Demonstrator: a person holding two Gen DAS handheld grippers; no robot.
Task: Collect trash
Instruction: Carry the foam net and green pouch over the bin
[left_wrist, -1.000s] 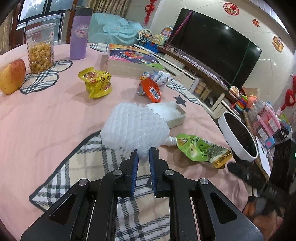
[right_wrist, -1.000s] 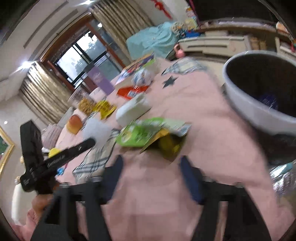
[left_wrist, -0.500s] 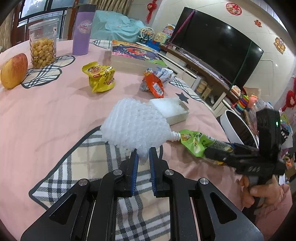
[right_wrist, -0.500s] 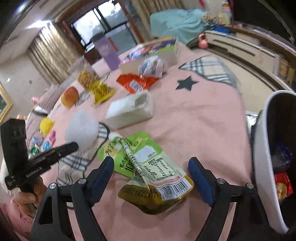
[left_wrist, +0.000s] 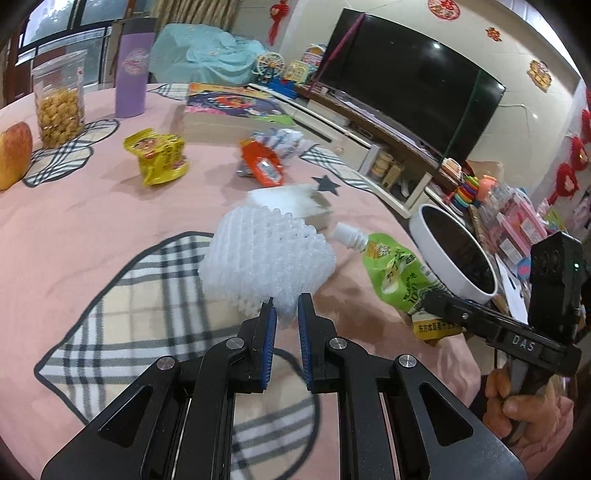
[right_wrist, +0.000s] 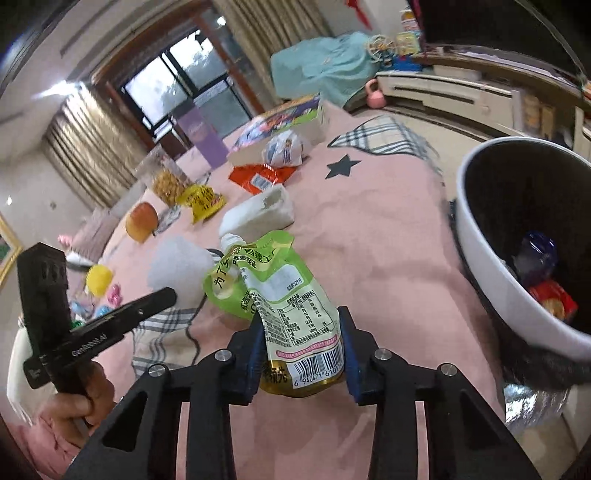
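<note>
My left gripper (left_wrist: 284, 308) is shut on the edge of a white foam fruit net (left_wrist: 266, 258), which it holds just above the pink tablecloth. My right gripper (right_wrist: 301, 328) has its jaws around the bottom of a green drink pouch (right_wrist: 280, 295) and looks closed on it; the pouch lies on the cloth. The pouch also shows in the left wrist view (left_wrist: 399, 273), with the right gripper (left_wrist: 436, 299) at its lower end. A white trash bin (right_wrist: 491, 258) holding wrappers stands at the table's right edge, also in the left wrist view (left_wrist: 436, 229).
Further back lie a white foam block (left_wrist: 295, 199), an orange wrapper (left_wrist: 262, 166), a blue-white wrapper (left_wrist: 284, 140) and a yellow snack bag (left_wrist: 159, 155). An apple (left_wrist: 13, 155), a snack jar (left_wrist: 61, 103), a purple tumbler (left_wrist: 131, 81) and a book box (left_wrist: 236, 110) stand behind.
My right gripper came in from the bin side and closed its jaws around the green pouch's bottom. My left gripper stayed shut on the foam net, which lifted slightly.
</note>
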